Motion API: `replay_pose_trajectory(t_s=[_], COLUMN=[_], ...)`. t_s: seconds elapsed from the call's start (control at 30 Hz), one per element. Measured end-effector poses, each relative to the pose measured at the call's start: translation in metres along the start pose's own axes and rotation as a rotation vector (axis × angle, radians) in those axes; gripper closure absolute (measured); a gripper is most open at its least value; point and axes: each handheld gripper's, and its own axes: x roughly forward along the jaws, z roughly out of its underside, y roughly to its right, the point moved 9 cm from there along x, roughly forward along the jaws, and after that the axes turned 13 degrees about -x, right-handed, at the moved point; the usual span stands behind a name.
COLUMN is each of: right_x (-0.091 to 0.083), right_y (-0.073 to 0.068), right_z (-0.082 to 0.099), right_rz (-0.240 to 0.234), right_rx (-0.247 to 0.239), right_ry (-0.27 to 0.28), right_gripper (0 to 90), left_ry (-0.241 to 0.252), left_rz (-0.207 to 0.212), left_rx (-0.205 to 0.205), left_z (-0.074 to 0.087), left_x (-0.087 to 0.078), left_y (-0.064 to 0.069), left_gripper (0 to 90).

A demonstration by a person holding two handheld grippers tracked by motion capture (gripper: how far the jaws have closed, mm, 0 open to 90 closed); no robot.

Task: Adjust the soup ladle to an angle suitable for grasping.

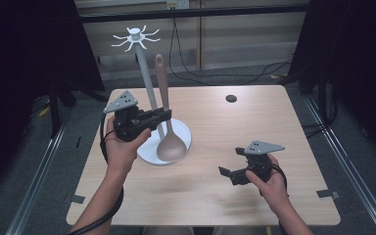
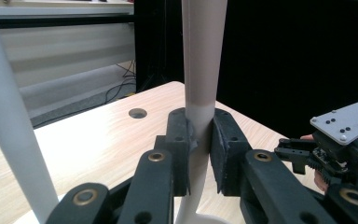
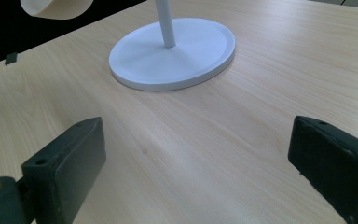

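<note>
The left gripper (image 1: 162,115) pinches the spoon (image 1: 165,116) at mid-handle with its jaws pressed on both sides; the spoon stands upright, bowl down, apparently lifted just above the round base of the white hook stand (image 1: 147,87). The right gripper (image 1: 229,172) rests low over the wooden surface (image 1: 225,127) — jaws spread wide, nothing between them.

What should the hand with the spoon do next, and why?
Probably lift the spoon higher. The left gripper clamps its handle upright beside the white stand, and the hooks sit above the handle's top.
</note>
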Motion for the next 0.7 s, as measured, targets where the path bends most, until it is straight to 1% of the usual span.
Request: replay_pose_trajectory(t_s=[0.27, 0.33, 0.47, 0.57, 0.6, 0.7], right_x=[-0.001, -0.001, 0.001, 0.003, 0.003, 0.004], right_y=[0.0, 0.0, -0.001, -0.002, -0.002, -0.003], right_z=[-0.002, -0.002, -0.004, -0.005, -0.005, -0.005], right_rz=[0.0, 0.001, -0.002, -0.008, -0.009, -0.012], right_rx=[0.001, 0.0, 0.0, -0.006, -0.005, -0.004], right_ry=[0.009, 0.007, 0.008, 0.011, 0.008, 0.008], right_gripper=[3.7, 3.7, 3.7, 3.7, 3.7, 3.7], left_ry=[0.013, 0.015, 0.019, 0.03, 0.03, 0.03], left_rz=[-0.012, -0.023, -0.044, -0.063, -0.063, -0.089], left_rx=[0.0, 0.004, 0.0, 0.0, 0.0, -0.005], left_z=[-0.006, -0.008, -0.009, -0.011, -0.011, -0.012], left_x=[-0.006, -0.008, -0.013, -0.016, -0.016, -0.018], left_y=[-0.001, -0.002, -0.006, -0.009, -0.009, -0.013], left_gripper=[78.8, 78.7, 78.8, 78.7, 78.8, 78.7])
